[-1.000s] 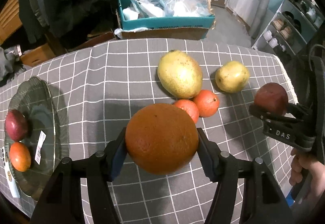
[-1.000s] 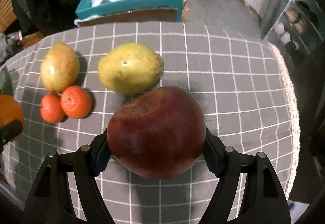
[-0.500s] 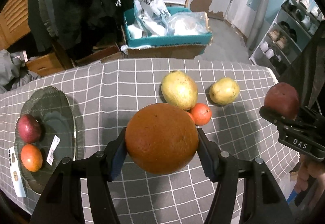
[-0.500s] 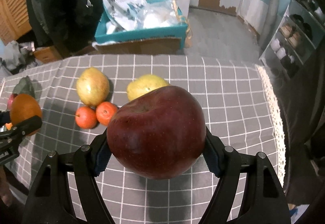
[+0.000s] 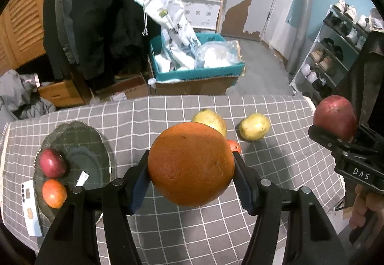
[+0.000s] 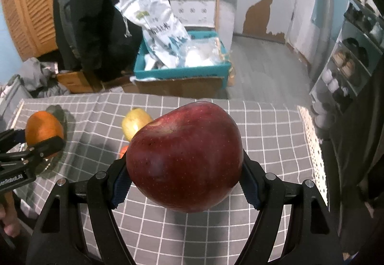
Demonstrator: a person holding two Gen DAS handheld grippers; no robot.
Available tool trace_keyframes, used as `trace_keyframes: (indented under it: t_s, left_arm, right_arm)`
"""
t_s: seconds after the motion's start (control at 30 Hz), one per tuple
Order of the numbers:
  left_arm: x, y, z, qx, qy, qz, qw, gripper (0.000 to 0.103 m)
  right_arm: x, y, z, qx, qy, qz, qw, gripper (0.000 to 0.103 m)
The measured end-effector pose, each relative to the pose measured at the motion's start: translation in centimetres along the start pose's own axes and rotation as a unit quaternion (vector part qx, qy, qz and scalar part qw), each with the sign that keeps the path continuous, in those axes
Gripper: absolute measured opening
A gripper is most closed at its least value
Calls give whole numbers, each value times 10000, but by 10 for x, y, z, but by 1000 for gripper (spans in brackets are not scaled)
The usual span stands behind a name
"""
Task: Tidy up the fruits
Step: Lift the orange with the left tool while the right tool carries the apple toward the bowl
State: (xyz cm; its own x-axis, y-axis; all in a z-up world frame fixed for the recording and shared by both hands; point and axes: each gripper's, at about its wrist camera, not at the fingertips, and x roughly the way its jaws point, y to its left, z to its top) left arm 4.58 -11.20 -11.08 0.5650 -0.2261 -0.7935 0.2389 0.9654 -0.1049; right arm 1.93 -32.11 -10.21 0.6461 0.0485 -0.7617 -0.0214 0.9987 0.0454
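Height is what has changed: over the last second both hands have lifted their loads clear of the desk (image 5: 276,169), so the checked cloth and the fruit left on it now look smaller and farther below. The left gripper (image 5: 191,173) has its fingers clamped on the orange (image 5: 190,164); the right gripper (image 6: 184,175) has its fingers clamped on the red apple (image 6: 184,157). Neither grip has shifted. Two pears (image 5: 255,126) and a small mandarin (image 5: 234,146) remain on the cloth. The glass plate (image 5: 79,142), already holding two fruits, sits at the left, likely the next stop for both loads.
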Motion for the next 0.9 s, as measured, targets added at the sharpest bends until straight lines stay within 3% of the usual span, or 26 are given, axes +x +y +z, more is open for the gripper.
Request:
trace_keyframes:
  t_s: [0.4,0.9]
  left_arm:
    - [-29,6,6,-5,-278,24,9996,65]
    - [-42,35,3,-238,-403,154,9988,65]
  right_arm:
    - [-28,16,7,-129,-360,203,9991,77]
    - [-24,52,19,-383,-398,464,9974,77]
